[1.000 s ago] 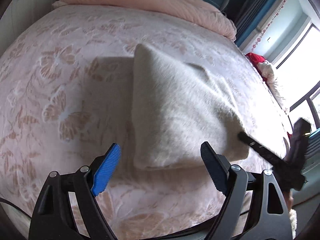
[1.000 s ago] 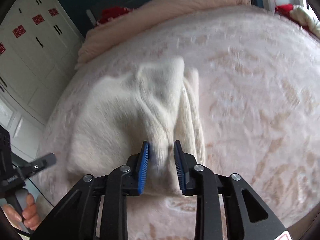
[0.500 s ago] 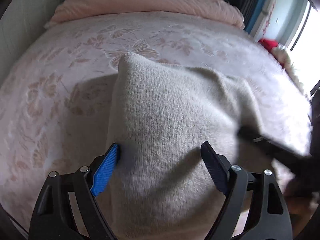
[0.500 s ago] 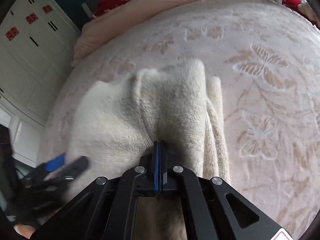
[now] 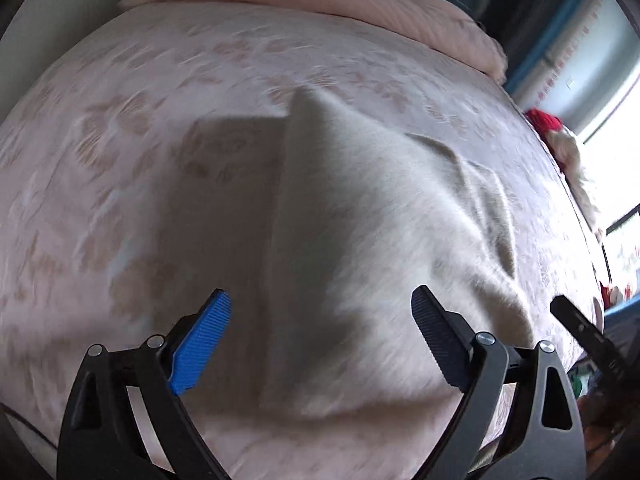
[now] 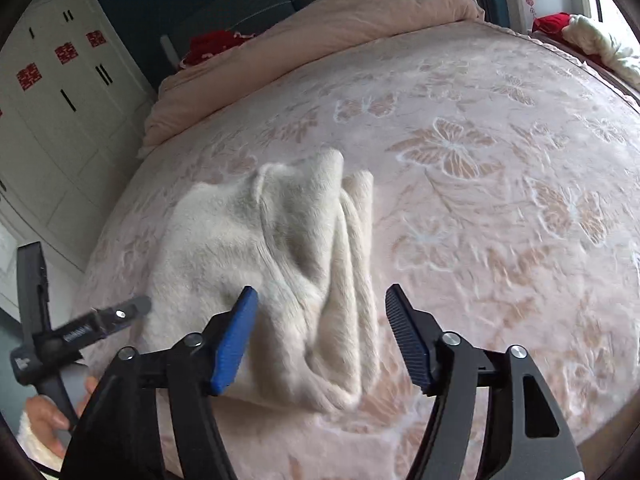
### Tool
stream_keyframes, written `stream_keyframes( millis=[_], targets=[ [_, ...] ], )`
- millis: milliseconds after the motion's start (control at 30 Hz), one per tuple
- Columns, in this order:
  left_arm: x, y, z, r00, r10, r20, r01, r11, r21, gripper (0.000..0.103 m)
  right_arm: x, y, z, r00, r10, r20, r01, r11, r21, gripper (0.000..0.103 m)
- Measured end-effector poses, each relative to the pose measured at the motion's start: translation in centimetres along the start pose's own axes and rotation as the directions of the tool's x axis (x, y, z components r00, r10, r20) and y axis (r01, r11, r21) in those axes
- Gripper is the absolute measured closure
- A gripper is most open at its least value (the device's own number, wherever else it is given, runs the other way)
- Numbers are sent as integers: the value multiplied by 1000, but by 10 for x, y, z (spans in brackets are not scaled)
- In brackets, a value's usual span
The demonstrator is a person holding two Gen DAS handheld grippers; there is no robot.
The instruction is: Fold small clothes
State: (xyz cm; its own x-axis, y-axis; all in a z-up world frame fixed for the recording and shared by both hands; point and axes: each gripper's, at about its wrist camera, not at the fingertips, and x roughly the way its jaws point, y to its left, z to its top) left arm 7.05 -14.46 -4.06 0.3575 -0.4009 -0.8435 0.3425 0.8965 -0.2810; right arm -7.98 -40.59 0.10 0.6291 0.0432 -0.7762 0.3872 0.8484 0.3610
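Note:
A cream fuzzy knit garment (image 5: 380, 232) lies folded on the pink floral bedspread (image 5: 120, 168); in the right wrist view the garment (image 6: 272, 256) shows bunched ridges along its right side. My left gripper (image 5: 320, 340) is open and empty, hovering over the garment's near edge. My right gripper (image 6: 320, 332) is open and empty, its fingers either side of the garment's near right corner. The right gripper's finger (image 5: 580, 332) shows at the right edge of the left wrist view; the left gripper (image 6: 80, 328) shows at the left of the right wrist view.
A rolled pink duvet (image 6: 328, 20) lies along the head of the bed. White wardrobe doors (image 6: 52, 92) stand to the left. Red and white items (image 5: 560, 136) sit at the bed's right edge by the window.
My right gripper was shut on the garment's folded edge half a second ago; it has opened, let go and pulled back. My left gripper has drawn back from the garment, still open.

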Motion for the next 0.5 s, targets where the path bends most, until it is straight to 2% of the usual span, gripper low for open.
stream_keyframes(
  millis=[100, 200, 267, 300, 333, 400, 500],
  targets=[
    [-5, 12, -16, 1000, 17, -15, -17, 1000, -21, 14, 9, -7, -14, 998, 16, -66, -13, 999, 46, 36],
    [-5, 16, -31, 999, -5, -54, 3, 999, -49, 14, 13, -3, -28, 995, 64, -79, -57, 995, 84, 38],
    [-4, 14, -39, 998, -3, -67, 1, 999, -43, 14, 3, 5, -33, 996, 59, -72, -55, 997, 62, 49],
    [-4, 13, -41, 998, 2, -66, -5, 999, -37, 14, 4, 7, -35, 995, 55, -77, -51, 998, 46, 78],
    [-5, 10, -42, 998, 5, -64, -7, 999, -31, 14, 9, 9, -35, 995, 54, -88, -52, 998, 28, 92],
    [-9, 5, -43, 998, 13, -58, -14, 1000, -16, 14, 4, 11, -31, 995, 66, -73, -65, 998, 17, 93],
    [-22, -1, -41, 1000, 9, -24, -9, 1000, 4, 14, -31, 19, -20, 999, 20, 36, -18, 999, -46, 93]
  ],
)
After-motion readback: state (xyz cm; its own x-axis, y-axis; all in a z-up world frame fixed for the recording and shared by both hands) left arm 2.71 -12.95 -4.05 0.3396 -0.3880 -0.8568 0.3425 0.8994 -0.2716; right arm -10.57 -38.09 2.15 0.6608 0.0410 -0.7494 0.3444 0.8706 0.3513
